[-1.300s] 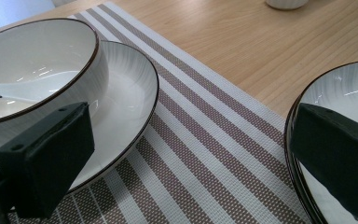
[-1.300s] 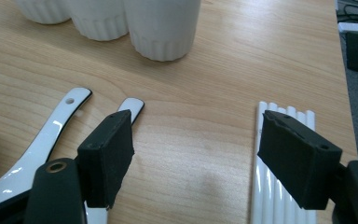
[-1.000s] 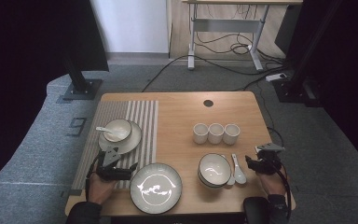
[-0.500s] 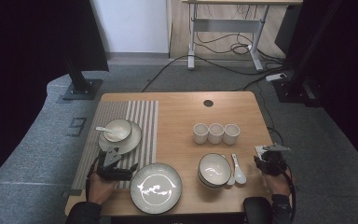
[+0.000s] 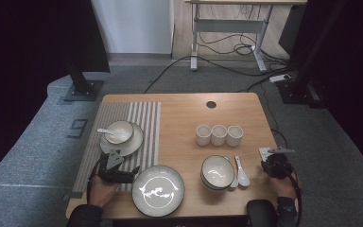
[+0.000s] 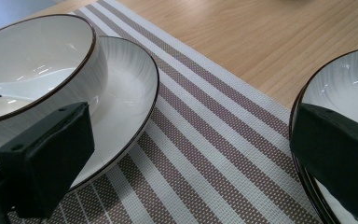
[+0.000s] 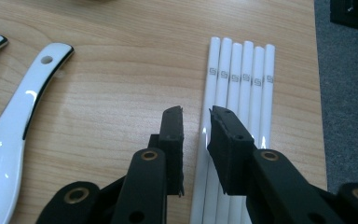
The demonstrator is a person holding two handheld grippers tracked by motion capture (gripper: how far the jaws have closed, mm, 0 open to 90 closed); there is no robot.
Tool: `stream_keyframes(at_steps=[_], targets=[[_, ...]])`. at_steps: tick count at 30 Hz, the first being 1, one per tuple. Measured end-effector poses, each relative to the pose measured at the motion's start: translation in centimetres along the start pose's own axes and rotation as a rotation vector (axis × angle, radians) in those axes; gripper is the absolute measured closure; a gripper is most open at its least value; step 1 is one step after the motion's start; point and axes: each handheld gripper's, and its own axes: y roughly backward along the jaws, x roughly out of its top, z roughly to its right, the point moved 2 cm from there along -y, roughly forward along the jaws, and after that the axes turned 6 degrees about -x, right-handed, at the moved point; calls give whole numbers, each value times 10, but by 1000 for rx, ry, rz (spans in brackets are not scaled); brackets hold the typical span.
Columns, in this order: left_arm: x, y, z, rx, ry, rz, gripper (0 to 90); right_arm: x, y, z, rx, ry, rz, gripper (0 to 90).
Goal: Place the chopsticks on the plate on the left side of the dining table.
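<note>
A row of several white chopsticks (image 7: 242,79) lies on the wooden table (image 7: 121,74) by its right edge, also seen from above (image 5: 266,152). My right gripper (image 7: 196,116) hangs over their near ends. Its jaws have just been closing and stand a narrow gap apart, with the leftmost chopstick between them and the pads not pressing on it. From above, the right gripper (image 5: 275,163) is at the table's right edge. My left gripper (image 6: 193,154) is open wide over the striped placemat (image 6: 205,154), between a saucer (image 6: 126,84) and a large plate (image 6: 349,84); from above it (image 5: 120,168) rests at the front left.
A bowl (image 5: 119,131) holding a spoon sits on the saucer. A second bowl (image 5: 217,172) stands front right, with two white spoons (image 5: 241,172) beside it; one spoon (image 7: 23,116) lies left of my right gripper. Three cups (image 5: 219,135) line up mid-table.
The right gripper has edged slightly toward the table's right edge and looks narrower than before. The left gripper and the dishes have stayed put.
</note>
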Motion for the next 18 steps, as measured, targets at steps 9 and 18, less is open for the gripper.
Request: stream_keyframes(at_steps=[9, 18], targets=[[0, 0, 1, 3, -7, -4, 0, -2, -2, 1, 0, -2, -16, 745], [-1, -1, 0, 5, -5, -19, 0, -2, -5, 0, 5, 2, -32, 764]])
